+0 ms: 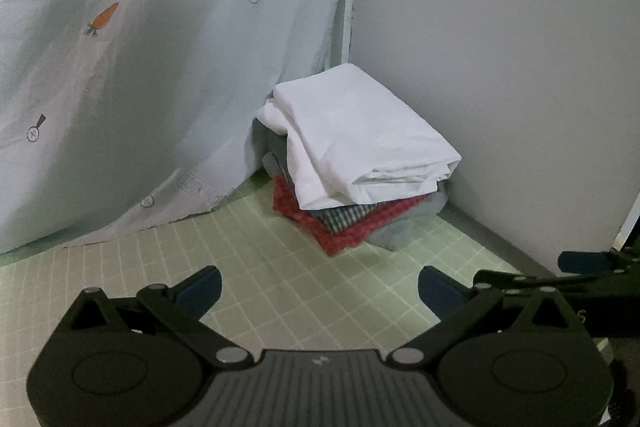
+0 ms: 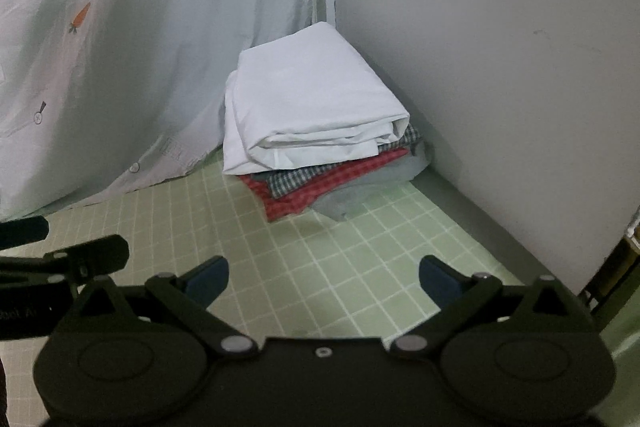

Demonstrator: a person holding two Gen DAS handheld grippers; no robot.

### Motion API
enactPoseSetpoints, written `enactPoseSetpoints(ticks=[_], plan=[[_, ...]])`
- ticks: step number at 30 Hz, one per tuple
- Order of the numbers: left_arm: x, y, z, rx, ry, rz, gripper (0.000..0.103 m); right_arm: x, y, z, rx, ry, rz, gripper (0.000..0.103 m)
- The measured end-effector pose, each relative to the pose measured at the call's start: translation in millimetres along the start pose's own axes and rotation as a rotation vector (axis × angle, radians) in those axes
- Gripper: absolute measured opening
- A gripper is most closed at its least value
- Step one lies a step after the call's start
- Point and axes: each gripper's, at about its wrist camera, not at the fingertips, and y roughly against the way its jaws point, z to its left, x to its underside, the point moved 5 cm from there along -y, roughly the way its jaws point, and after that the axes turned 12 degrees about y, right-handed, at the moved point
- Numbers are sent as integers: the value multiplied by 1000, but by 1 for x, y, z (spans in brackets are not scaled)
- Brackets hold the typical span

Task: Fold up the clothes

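A stack of folded clothes sits in the corner of the green checked surface (image 1: 280,291). On top lies a folded white garment (image 1: 360,135) (image 2: 308,107). Under it are a grey checked piece (image 2: 296,179), a red checked piece (image 1: 348,227) (image 2: 320,187) and a grey piece (image 1: 404,223) (image 2: 352,199). My left gripper (image 1: 320,289) stands open and empty, a short way in front of the stack. My right gripper (image 2: 323,277) is open and empty too, at about the same distance. Each gripper shows at the edge of the other's view.
A pale printed sheet (image 1: 140,87) (image 2: 132,67) with carrot and pin motifs hangs at the left and drapes onto the surface. A plain wall (image 1: 500,67) (image 2: 500,47) closes the right side. Bare green surface (image 2: 320,247) lies between grippers and stack.
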Motion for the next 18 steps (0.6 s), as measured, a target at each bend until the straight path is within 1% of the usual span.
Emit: enactPoseSetpoints(ticks=[18], plan=[[10,19,-3,-5,10,-10,103,7,16,1,-10,19,-15,102]])
